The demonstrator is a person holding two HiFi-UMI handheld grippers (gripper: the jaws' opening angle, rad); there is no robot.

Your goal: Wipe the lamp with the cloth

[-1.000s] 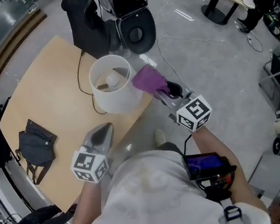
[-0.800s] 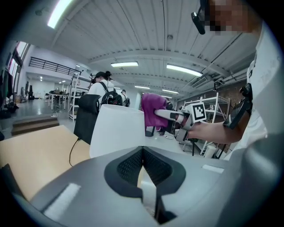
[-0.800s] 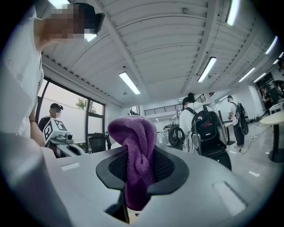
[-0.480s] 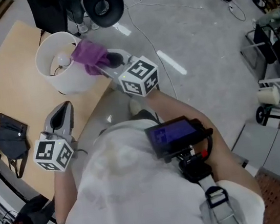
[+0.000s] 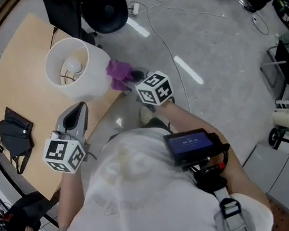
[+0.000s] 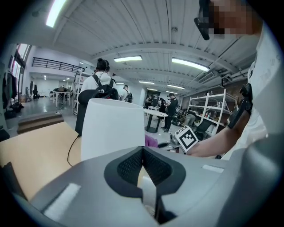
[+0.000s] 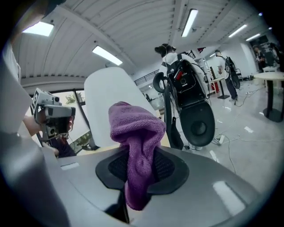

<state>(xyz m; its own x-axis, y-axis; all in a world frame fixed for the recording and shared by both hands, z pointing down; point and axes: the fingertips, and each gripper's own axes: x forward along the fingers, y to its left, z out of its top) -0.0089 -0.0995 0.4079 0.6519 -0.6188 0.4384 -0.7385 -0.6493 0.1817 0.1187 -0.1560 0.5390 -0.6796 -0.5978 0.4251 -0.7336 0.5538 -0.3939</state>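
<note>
The lamp has a white drum shade (image 5: 83, 81) with its bulb (image 5: 76, 67) showing inside, and it stands near the edge of a tan table (image 5: 16, 77). My right gripper (image 5: 127, 79) is shut on a purple cloth (image 5: 118, 71), which lies against the outer right side of the shade, below its rim. In the right gripper view the cloth (image 7: 137, 133) bunches up between the pads, with the shade (image 7: 108, 104) just behind. My left gripper (image 5: 78, 108) hovers over the table in front of the shade (image 6: 113, 128), its jaws shut and empty.
A black bag (image 5: 15, 135) lies at the table's left. A black chair with a backpack (image 5: 100, 9) stands behind the lamp, and the lamp's cord (image 6: 71, 146) runs over the table. Cables cross the grey floor (image 5: 193, 41). People stand farther off in the room.
My right gripper has come down with the purple cloth, from the shade's top rim to its outer right side. The left gripper has shifted a little beside the shade.
</note>
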